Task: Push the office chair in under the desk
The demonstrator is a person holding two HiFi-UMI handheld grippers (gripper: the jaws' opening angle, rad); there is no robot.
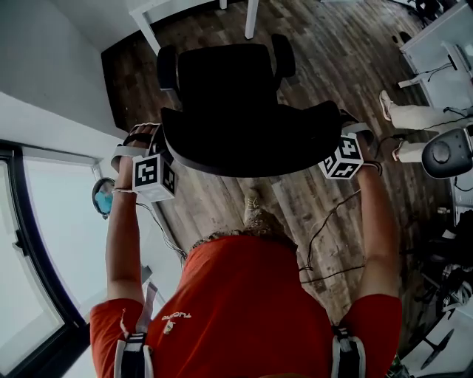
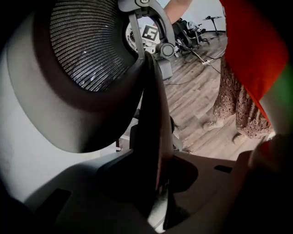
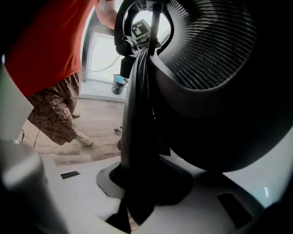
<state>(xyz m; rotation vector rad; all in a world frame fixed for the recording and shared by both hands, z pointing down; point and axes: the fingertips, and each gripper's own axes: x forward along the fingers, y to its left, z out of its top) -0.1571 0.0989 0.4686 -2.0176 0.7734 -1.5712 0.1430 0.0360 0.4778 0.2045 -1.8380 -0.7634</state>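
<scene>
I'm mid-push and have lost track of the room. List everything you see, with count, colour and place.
office chair: one, black, centre, in front of the person
desk: one, white, beyond the chair, top of the head view
floor: brown wood planks, under everything
window: one, dark-framed, left
cup: one, blue, by the window
cables: several, dark, on the floor at right
another person's legs: two, light trousers, far right
shirt: one, red, on the person, bottom
left gripper: one, grey, shut on the chair's left edge
right gripper: one, grey, shut on the chair's right edge
</scene>
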